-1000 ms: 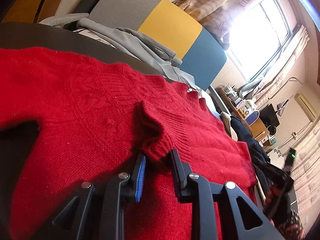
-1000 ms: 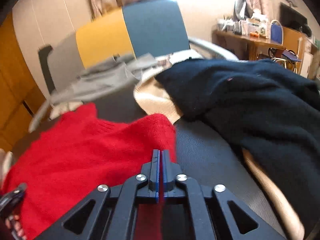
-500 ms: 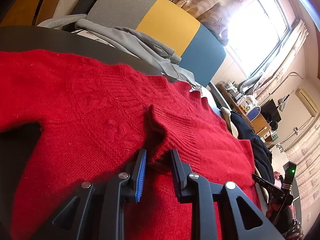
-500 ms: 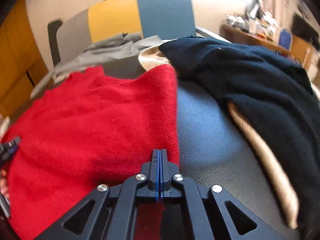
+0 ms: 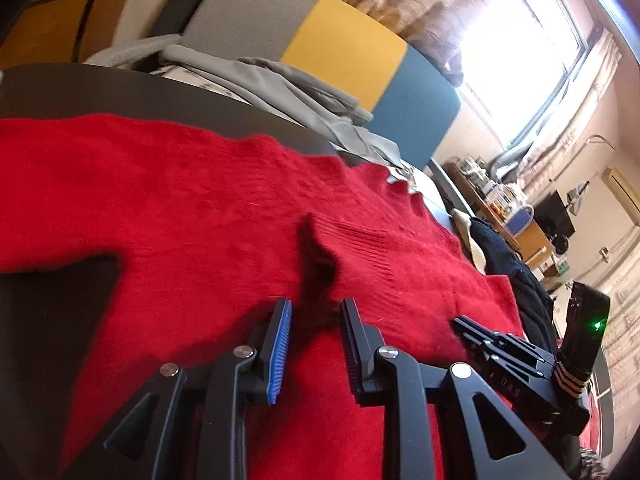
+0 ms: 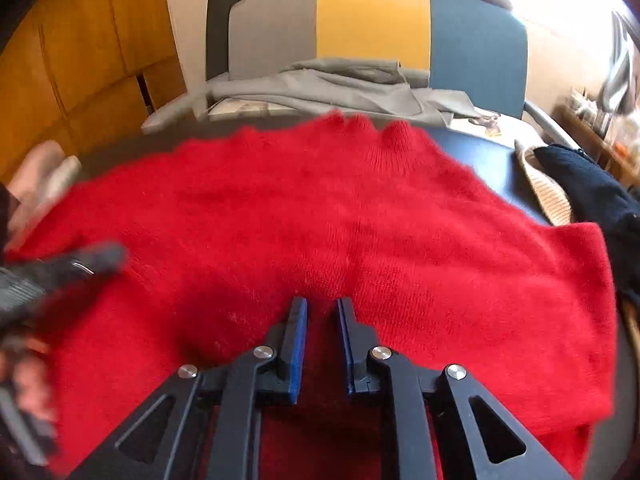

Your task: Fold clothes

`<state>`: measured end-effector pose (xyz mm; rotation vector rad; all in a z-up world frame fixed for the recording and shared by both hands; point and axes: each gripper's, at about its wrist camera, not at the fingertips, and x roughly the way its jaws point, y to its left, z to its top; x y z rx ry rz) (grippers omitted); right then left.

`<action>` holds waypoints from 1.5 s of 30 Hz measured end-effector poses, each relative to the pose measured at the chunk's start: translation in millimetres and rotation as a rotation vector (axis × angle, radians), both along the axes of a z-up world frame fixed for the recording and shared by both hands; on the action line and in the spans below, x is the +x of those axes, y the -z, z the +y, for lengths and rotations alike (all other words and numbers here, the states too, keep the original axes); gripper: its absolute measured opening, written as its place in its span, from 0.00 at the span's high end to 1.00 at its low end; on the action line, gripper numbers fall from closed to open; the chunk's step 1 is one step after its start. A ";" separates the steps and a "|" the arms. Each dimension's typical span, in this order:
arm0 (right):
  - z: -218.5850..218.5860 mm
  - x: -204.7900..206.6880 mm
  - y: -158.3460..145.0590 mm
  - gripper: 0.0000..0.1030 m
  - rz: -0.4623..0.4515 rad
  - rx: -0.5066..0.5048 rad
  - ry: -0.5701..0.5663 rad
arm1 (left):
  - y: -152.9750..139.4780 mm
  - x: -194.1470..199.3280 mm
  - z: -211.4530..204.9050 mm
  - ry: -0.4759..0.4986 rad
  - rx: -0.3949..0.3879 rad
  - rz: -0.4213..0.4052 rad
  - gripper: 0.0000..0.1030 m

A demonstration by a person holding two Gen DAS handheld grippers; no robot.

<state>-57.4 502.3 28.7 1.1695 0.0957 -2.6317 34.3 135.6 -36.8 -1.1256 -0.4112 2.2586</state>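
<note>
One red sweater (image 6: 320, 216), two grippers (both parted) above it

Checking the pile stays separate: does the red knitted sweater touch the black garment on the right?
Touching. The right wrist view shows the red knitted sweater's right edge meeting the black garment with no dark tabletop visible between them there.

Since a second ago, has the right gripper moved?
Yes. The right gripper swung left over the red sweater; the chair went from upper left to centre, and its jaws opened.
</note>
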 end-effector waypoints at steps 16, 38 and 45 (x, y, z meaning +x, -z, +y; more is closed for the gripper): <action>1.4 0.1 7.5 0.82 0.014 -0.014 0.010 | -16.3 28.5 -290.1 -0.595 -0.081 0.054 0.70; -5.2 0.6 7.8 0.81 0.028 0.024 0.020 | 9.6 5.3 -347.8 -0.554 -0.060 -0.080 0.84; -6.2 1.2 7.8 0.81 0.029 0.024 0.024 | -43.2 9.7 -311.7 -0.458 -0.073 0.002 0.98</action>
